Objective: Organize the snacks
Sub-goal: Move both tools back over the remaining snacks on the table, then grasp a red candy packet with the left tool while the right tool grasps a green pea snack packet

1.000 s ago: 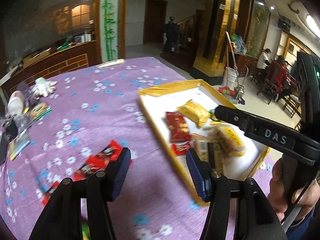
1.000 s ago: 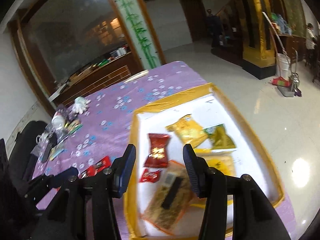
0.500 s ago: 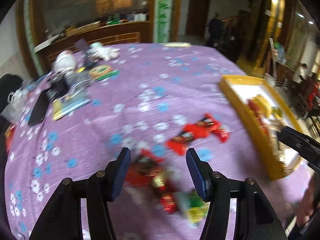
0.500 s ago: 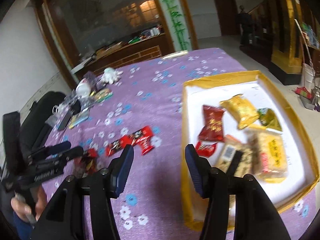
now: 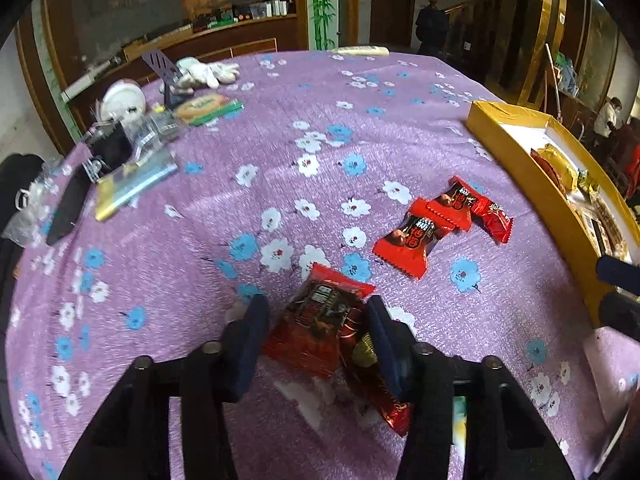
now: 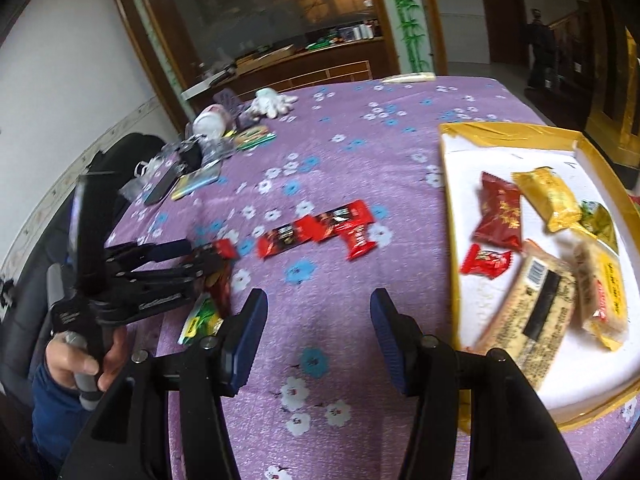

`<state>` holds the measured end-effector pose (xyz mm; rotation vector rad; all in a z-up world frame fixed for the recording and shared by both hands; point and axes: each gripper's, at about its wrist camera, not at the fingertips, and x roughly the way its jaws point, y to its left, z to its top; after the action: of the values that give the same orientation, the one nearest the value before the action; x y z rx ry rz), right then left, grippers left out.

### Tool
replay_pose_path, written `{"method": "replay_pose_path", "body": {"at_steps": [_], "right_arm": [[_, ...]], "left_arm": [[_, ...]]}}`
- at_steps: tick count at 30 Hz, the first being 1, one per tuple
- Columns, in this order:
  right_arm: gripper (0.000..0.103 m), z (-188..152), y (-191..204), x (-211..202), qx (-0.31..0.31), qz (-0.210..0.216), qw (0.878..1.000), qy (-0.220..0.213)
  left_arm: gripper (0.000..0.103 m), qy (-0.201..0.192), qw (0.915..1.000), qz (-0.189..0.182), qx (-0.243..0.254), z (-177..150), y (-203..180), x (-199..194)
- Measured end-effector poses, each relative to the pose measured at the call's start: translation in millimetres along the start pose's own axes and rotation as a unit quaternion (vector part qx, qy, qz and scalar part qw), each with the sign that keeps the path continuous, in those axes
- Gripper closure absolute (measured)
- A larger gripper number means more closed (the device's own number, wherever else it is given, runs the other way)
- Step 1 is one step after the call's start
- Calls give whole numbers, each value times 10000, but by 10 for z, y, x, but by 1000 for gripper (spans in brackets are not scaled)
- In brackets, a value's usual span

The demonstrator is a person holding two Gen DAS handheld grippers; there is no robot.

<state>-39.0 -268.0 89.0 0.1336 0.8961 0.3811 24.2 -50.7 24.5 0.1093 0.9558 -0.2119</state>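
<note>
My left gripper (image 5: pixel 316 320) is low over the purple flowered cloth, its jaws closing around a red-and-black snack packet (image 5: pixel 320 320). The packet lies between the pads with a small gap on the left side. A second dark red wrapper (image 5: pixel 376 392) lies under the right finger. Three red snack packets (image 5: pixel 440 216) lie in a cluster further right. My right gripper (image 6: pixel 318 312) hangs open over bare cloth with nothing between its fingers. From the right wrist the left gripper (image 6: pixel 208 256) shows at the left, and the yellow-rimmed box (image 6: pixel 448 200) with several snacks at the right.
A green-yellow packet (image 6: pixel 200 320) lies by the left gripper. Clutter sits at the table's far left: a white cup (image 5: pixel 122 100), white gloves (image 5: pixel 204 72), a phone (image 5: pixel 68 204), flat packets. A hand (image 6: pixel 80 360) holds the left gripper beside a black chair (image 6: pixel 132 152).
The left gripper swung from the box to the loose snacks, sank over a red packet, and its jaws narrowed. The right gripper moved left, off the box, over the cloth.
</note>
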Motion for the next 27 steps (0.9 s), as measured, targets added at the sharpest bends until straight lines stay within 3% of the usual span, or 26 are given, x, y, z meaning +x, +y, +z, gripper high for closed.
{"method": "replay_pose_path", "body": {"at_steps": [3,5,11,15,22,27], "right_arm": [[51,-20,81,60,-112,170,9998,92],[51,-27,134,105,-235,226,9993,157],[51,-80,372,288,-728,716,9934,532],[50,-105,562,395,-1393,913,9837,672],[49,-159,818,614,-2461,765,9621,891],[50,-141,789,789,-2535,424,9641,659]], "left_arm": [[68,-70,10000,-59,-27,5,10,24],[71,-120,9999,-69,-46,2,19,26],[73,-247,9988,-251,-346,7,155,5],[74,-322,9978,-365,-454,3,199,-34],[75,-416,9968,-472,-497,11,210,-84],[75,-476,9964,-501,-487,12,207,-113]]}}
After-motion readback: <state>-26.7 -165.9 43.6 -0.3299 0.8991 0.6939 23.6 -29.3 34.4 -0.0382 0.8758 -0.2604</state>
